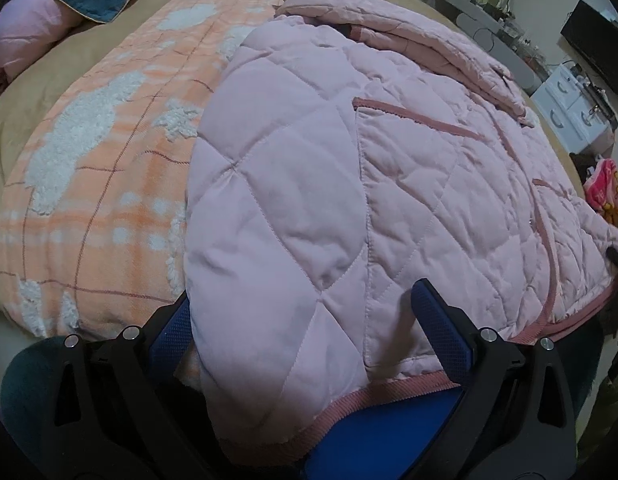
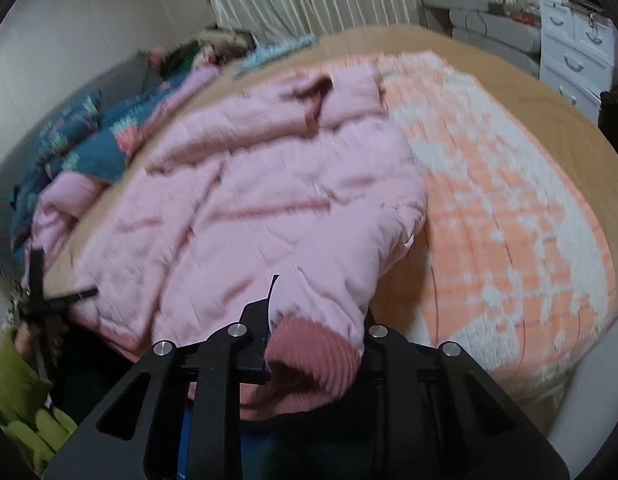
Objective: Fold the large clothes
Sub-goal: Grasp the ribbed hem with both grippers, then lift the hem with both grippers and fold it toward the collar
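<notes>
A pale pink quilted jacket (image 1: 389,184) with darker pink trim lies spread on the bed. In the left wrist view its hem and a puffy folded side fill the gap between the blue pads of my left gripper (image 1: 305,312), whose jaws stand wide apart. The left pad is partly hidden under the fabric. In the right wrist view the same jacket (image 2: 249,208) lies blurred. My right gripper (image 2: 317,316) is shut on the ribbed dark pink sleeve cuff (image 2: 313,352), holding the sleeve end a little off the bed.
An orange and white checked blanket (image 1: 93,184) covers the tan bed (image 1: 25,96) beside the jacket. Teal floral bedding (image 2: 89,140) and pink pillows lie at the head. White drawers (image 2: 577,48) and a cluttered desk stand beyond. A green sleeve (image 2: 13,384) shows at lower left.
</notes>
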A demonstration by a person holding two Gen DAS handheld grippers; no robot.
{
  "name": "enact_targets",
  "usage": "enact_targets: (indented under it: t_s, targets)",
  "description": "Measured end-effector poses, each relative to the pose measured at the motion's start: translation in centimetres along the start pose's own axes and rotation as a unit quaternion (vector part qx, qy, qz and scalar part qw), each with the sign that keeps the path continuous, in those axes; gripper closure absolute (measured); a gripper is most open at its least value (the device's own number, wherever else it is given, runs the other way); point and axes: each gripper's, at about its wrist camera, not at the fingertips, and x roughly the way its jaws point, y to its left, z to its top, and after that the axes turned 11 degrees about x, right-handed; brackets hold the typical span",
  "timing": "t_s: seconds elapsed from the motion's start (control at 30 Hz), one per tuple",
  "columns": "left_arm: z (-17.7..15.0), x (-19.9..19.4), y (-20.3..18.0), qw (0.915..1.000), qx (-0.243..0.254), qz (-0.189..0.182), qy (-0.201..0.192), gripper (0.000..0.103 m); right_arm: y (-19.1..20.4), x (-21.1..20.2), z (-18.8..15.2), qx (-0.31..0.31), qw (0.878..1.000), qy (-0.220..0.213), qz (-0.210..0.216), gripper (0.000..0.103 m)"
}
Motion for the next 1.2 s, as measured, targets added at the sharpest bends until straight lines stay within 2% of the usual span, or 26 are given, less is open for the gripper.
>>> enact_targets:
  t_s: [0.2, 0.4, 0.5, 0.57, 0.67, 0.8, 0.93, 1.2]
  targets:
    - [-0.4, 0.0, -0.3, 0.9999, 0.004, -0.017, 0.001, 0.008, 0.8, -1.2, 2.3, 0.014, 0.998, -0.049, 0.023, 0.083]
    - [-0.8, -0.4, -1.0, 0.9994, 0.016, -0.029, -0.006, 0.010, 1.1, -1.6, 3.2, 0.023, 0.997, -0.073, 0.032, 0.084]
    - [-1.0, -0.6, -1.4, 0.9994, 0.027, -0.023, -0.006, 0.026, 0.9, -1.5, 3.5, 0.026, 0.996, -0.078, 0.035, 0.084]
    - [-1.1, -0.7, -1.6, 0.9994, 0.030, -0.018, -0.008, 0.031, 0.9, -1.4, 3.7, 0.026, 0.996, -0.081, 0.037, 0.084]
    - [-1.1, -1.1, -1.9, 0.9992, 0.038, -0.007, -0.013, 0.046, 0.9, -1.1, 3.7, 0.028, 0.996, -0.082, 0.035, 0.084]
    - [-1.0, -1.8, -1.7, 0.9989, 0.041, 0.004, -0.022, 0.078, 0.7, -1.1, 3.6, 0.029, 0.995, -0.087, 0.034, 0.084]
    - [-0.8, -2.6, -1.7, 0.9983, 0.042, -0.005, -0.039, 0.088, 1.3, -1.5, 3.7, 0.017, 0.993, -0.107, 0.036, 0.084]
    - [1.2, -4.8, -1.9, 0.9954, 0.043, -0.014, -0.084, 0.094, 1.6, -2.0, 4.4, 0.026, 0.990, -0.130, 0.043, 0.084]
